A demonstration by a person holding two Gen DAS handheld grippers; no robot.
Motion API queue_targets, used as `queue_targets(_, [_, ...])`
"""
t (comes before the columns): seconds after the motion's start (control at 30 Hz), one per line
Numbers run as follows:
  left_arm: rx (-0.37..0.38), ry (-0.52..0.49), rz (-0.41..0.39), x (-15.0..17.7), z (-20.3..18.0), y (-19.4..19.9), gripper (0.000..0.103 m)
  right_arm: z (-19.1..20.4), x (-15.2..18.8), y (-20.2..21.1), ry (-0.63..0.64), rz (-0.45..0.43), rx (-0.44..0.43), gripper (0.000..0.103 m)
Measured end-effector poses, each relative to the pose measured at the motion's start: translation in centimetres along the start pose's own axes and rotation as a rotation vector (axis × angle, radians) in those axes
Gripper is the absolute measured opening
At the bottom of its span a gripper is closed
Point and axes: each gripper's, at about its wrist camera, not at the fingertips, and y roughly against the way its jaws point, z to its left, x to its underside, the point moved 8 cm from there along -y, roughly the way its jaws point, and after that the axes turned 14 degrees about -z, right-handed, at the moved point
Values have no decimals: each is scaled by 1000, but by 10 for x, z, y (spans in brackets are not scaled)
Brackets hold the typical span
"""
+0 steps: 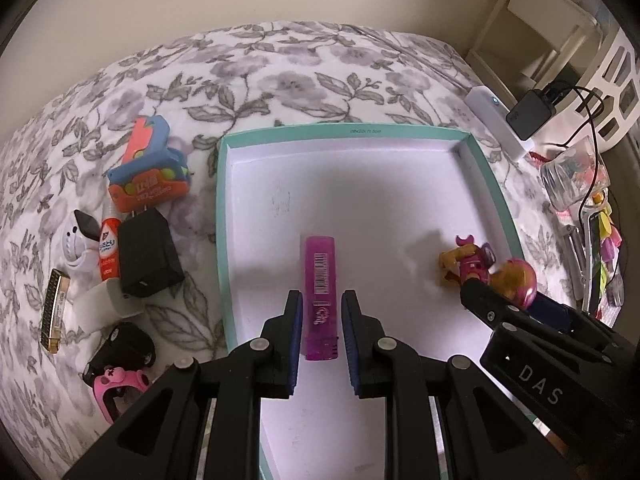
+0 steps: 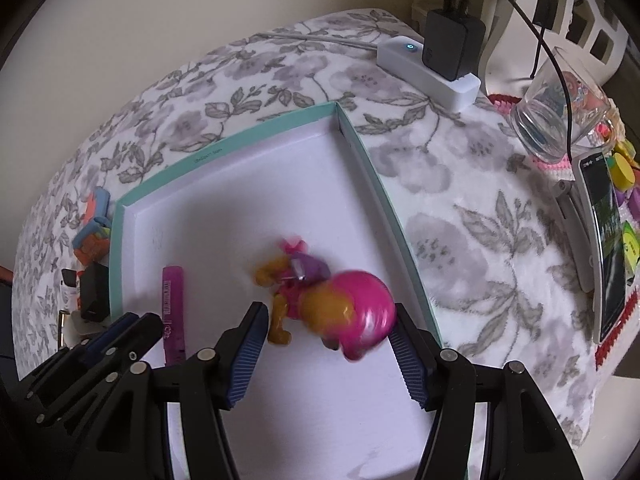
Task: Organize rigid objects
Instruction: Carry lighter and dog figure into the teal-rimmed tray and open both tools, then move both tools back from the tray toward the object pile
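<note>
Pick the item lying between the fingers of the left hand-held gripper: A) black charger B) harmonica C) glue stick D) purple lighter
D: the purple lighter lies in the teal box, flanked by the left hand-held gripper fingers.

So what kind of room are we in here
Probably a bedroom or living space at home: a floral blanket covers the soft surface, with a power strip, a drinking glass and a white laundry-style basket beside it.
</note>
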Motion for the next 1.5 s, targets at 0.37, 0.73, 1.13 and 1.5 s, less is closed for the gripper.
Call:
queue_targets(0.37, [-4, 64, -19, -9, 18, 15, 21, 8, -5, 8, 58, -23, 18, 69])
queue_targets(0.73, [-46, 196, -98, -20, 65, 44, 77, 26, -4, 15, 107, -58, -11, 90])
queue_targets(1.13, [-155, 315, -183, -22, 132, 81, 88, 58, 3, 23, 150, -109, -93, 103])
queue_targets(1.5, [-328, 402, -184, 0, 205, 112, 88, 117, 13, 44, 174, -118, -255, 103])
